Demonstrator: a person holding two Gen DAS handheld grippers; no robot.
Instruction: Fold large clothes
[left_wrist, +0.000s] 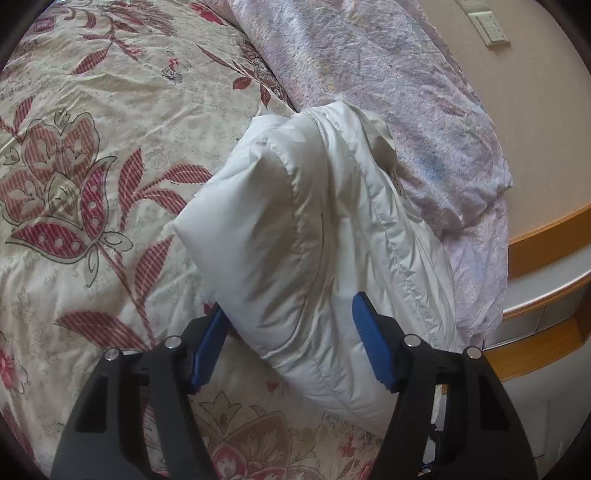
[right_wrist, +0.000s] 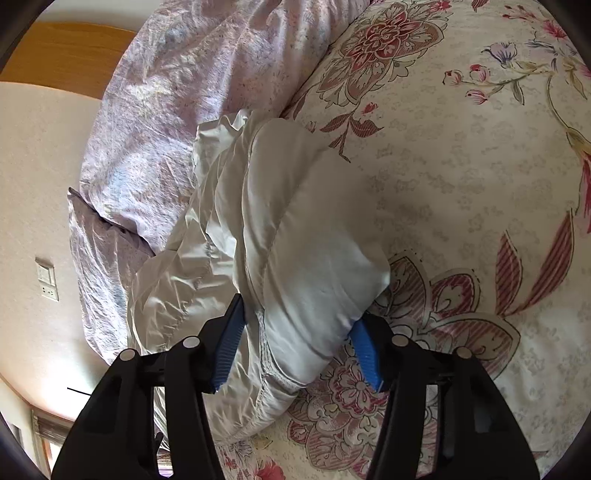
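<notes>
A white puffy jacket (left_wrist: 314, 229) lies folded into a thick bundle on the floral bedspread (left_wrist: 92, 147), against a lilac quilt (left_wrist: 388, 85). My left gripper (left_wrist: 288, 343) is open, its blue pads either side of one end of the bundle. The same jacket (right_wrist: 280, 236) shows in the right wrist view. My right gripper (right_wrist: 299, 343) is open wide, its jaws standing either side of the jacket's other end. I cannot tell whether the pads press the fabric.
The lilac quilt (right_wrist: 177, 92) is heaped along the bed's edge by the wall. A wooden headboard or shelf (left_wrist: 543, 240) and a wall switch plate (left_wrist: 491, 26) lie beyond it. The floral bedspread (right_wrist: 461, 166) spreads on the other side.
</notes>
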